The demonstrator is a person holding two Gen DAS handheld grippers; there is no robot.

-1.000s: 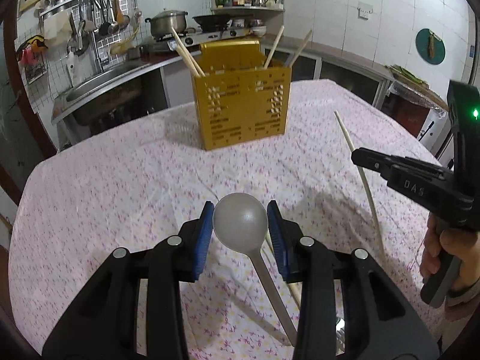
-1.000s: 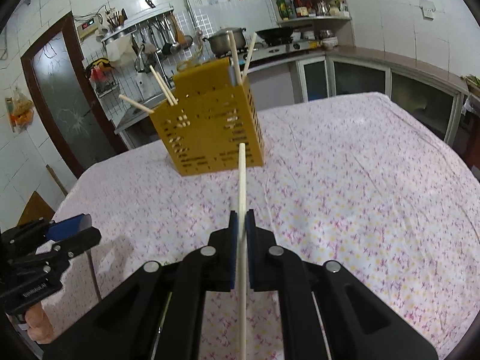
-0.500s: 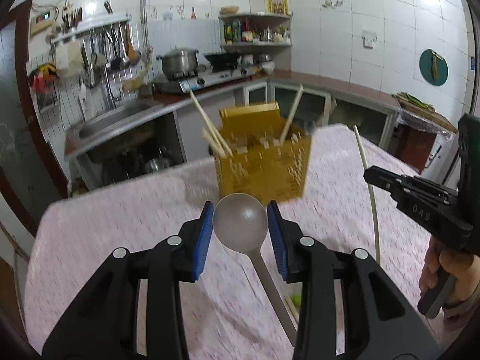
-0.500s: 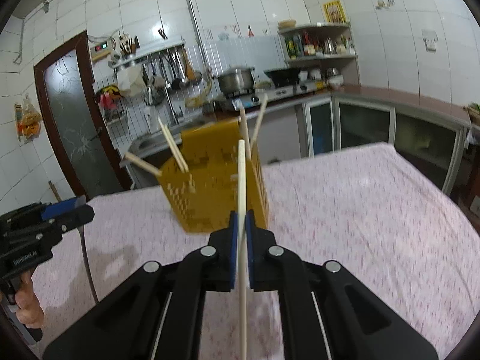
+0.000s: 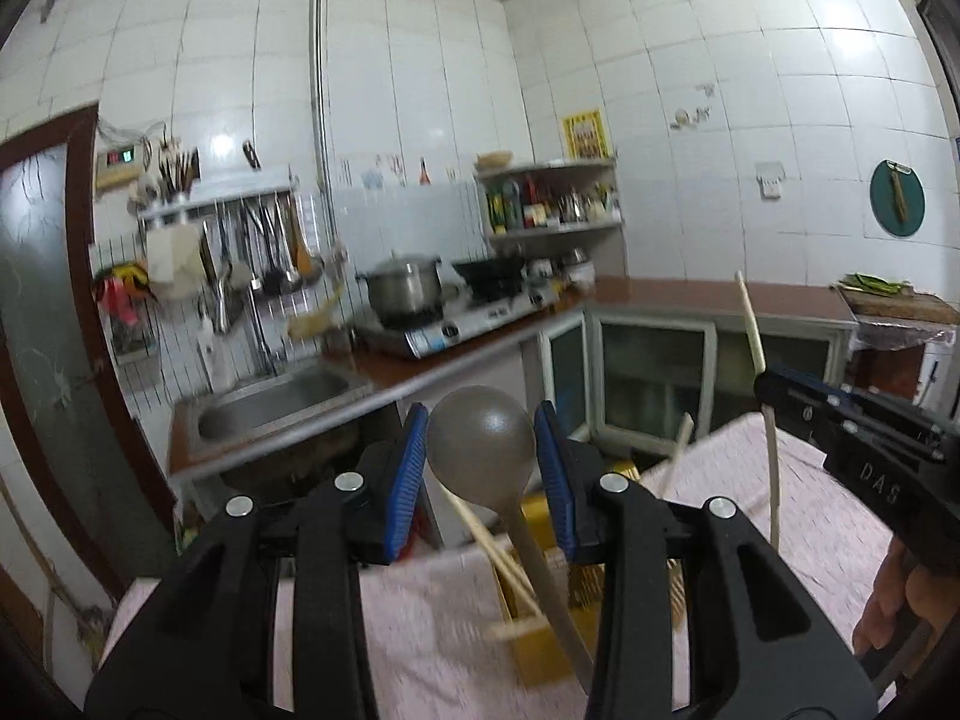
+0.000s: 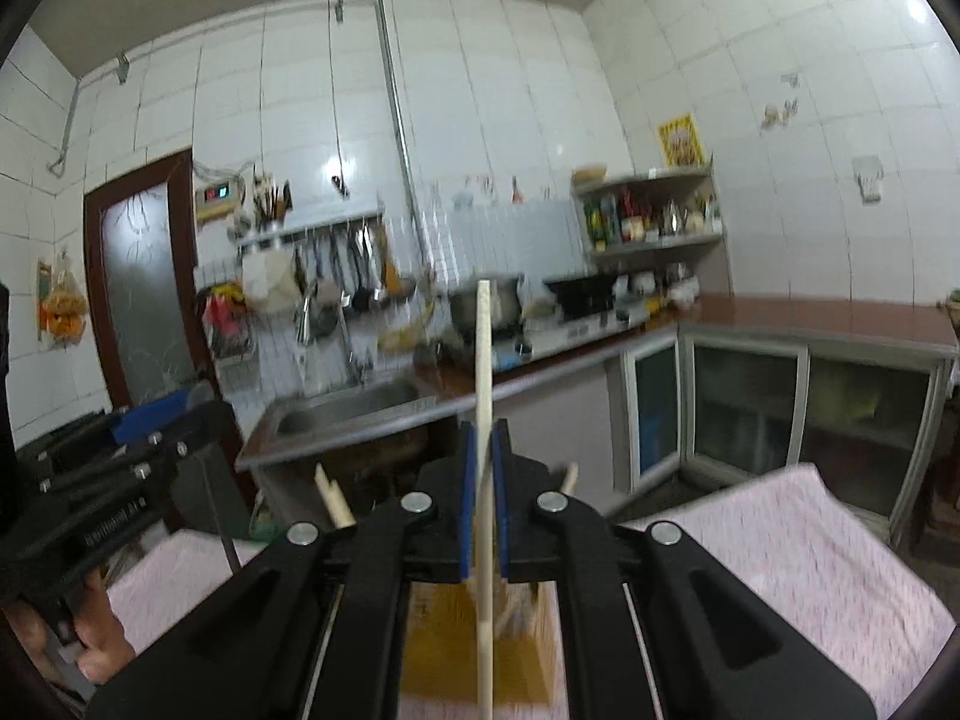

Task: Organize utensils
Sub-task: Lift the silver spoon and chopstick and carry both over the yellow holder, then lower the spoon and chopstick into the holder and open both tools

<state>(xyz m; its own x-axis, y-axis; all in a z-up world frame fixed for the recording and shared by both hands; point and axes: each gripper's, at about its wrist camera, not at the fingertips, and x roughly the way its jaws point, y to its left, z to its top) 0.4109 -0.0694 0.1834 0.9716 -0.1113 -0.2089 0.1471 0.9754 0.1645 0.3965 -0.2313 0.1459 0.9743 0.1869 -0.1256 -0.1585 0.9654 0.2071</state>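
White-tiled kitchen walls fill the background in both wrist views, with one sink (image 5: 270, 408) at left, one steel pot (image 5: 402, 291) and one wok on the stove at centre. In the left wrist view we note the left gripper (image 5: 483, 483) at lower centre, its blue pads clamped on the bowl of one grey spoon (image 5: 480, 450), handle trailing down. Behind it stands one yellow utensil basket (image 5: 540, 618) on the pink floral tablecloth (image 5: 840, 540), at least three chopsticks leaning in it. At right, the right gripper (image 5: 765, 387) is closed tight on one pale chopstick (image 5: 750, 324), held upright. The right wrist view confirms this: one chopstick between its pads, basket directly below.
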